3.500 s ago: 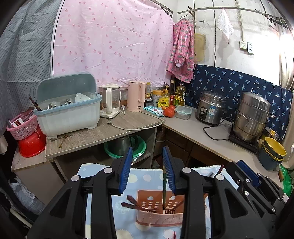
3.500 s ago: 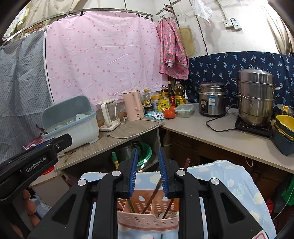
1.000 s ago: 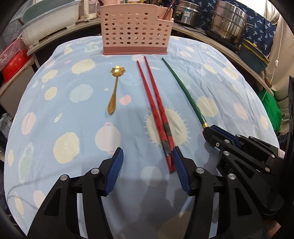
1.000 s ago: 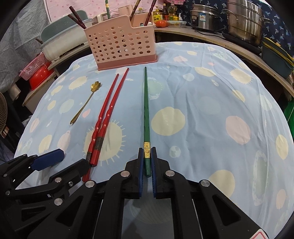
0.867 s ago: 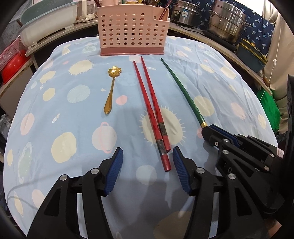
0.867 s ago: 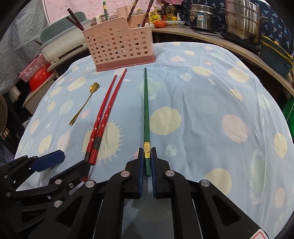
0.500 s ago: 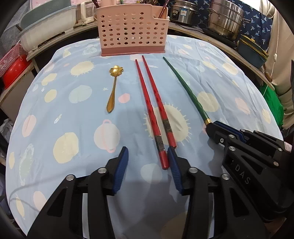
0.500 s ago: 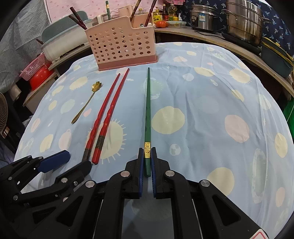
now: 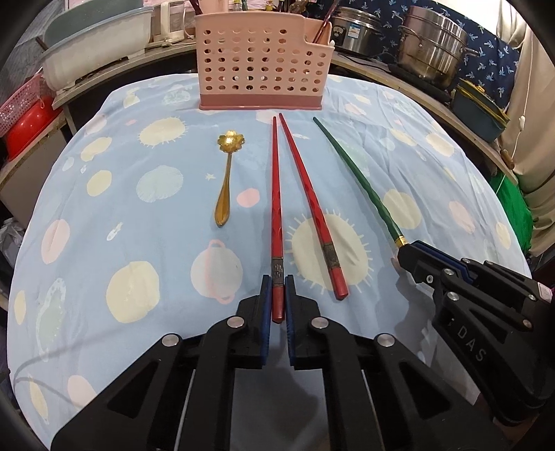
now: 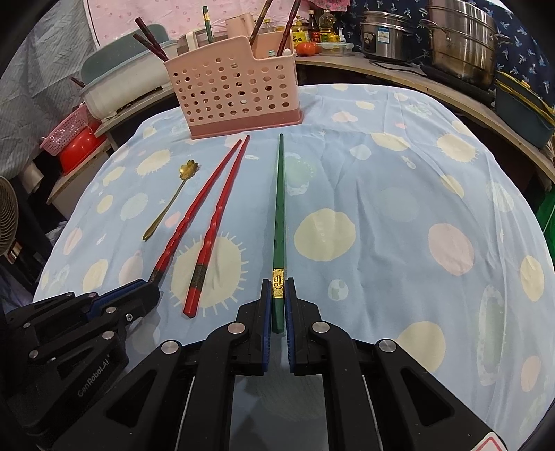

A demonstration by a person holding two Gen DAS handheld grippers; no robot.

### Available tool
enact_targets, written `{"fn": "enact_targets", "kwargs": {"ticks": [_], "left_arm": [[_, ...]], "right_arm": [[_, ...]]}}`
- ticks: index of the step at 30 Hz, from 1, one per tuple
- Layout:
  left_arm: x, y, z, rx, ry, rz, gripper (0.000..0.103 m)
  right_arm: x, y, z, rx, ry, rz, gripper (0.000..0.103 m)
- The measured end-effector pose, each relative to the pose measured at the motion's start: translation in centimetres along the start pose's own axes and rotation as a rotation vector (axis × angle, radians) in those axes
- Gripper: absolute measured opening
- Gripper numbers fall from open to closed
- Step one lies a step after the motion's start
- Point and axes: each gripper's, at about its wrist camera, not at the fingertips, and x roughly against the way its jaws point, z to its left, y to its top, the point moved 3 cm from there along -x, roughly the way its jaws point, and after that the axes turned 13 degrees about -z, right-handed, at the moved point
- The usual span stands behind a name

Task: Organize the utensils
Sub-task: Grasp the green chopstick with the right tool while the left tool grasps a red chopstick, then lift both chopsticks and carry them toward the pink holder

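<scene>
Blue pads on the left gripper [image 9: 278, 301] pinch the thick end of one red chopstick [image 9: 276, 208], and the right gripper [image 10: 277, 305] clamps the gold-banded end of the green chopstick [image 10: 279, 208] the same way; both sticks lie flat on the cloth, tips pointing at the pink utensil basket [image 9: 260, 59].

Each grip sits at the very butt of a long, slim stick. Lifted from there, either one could droop or swivel between the pads, so its tip may catch the basket's perforated wall instead of clearing the rim. The second red chopstick [image 9: 312, 211] lies just beside the held one, their tips nearly meeting, and a sideways swing could nudge or roll it. The two grippers work near each other and could knock together if both rise at once.

A gold spoon [image 9: 225, 180] with a flower-shaped bowl rests to the left, apart from the sticks. The tablecloth [image 10: 416, 180], pale blue with cream and pink spots, is soft and faintly creased, which may snag a dragged tip. Beyond are a counter with steel pots [image 9: 433, 45], a rice cooker [image 10: 385, 31] and a dish rack [image 10: 128, 79].
</scene>
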Motion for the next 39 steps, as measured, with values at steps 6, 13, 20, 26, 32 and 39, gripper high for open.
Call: {"fn": "enact_targets", "kwargs": {"ticks": [6,13,20,26,32,39], "left_arm": [[1.6,1.4,0.3,0.02,-0.016,-0.037,0.007],[3.5,3.4,0.6,0.054,-0.031,-0.069,0.007],[5.8,5.6,1.3,0.091,-0.045,-0.124,0.007],[7.7,7.7,1.4,0.095,-0.054,-0.173,0.007],[9.0,9.6,1.3,0.081,-0.05,-0.225,0.007],[10.1,12.9,1.1,0.052,-0.04,-0.301,0.007]], "right_arm": [[1.4,1.2,0.2,-0.01,0.018,-0.039,0.007],[3.4,3.6,0.7,-0.006,0.037,-0.105,0.007],[5.1,5.8,0.7,-0.018,0.046,-0.158,0.007],[6.3,7.9,0.4,-0.032,0.05,-0.207,0.007],[7.4,10.4,0.4,-0.031,0.058,-0.261,0.007],[8.6,14.1,1.0,-0.018,0.072,-0.337,0.007]]}}
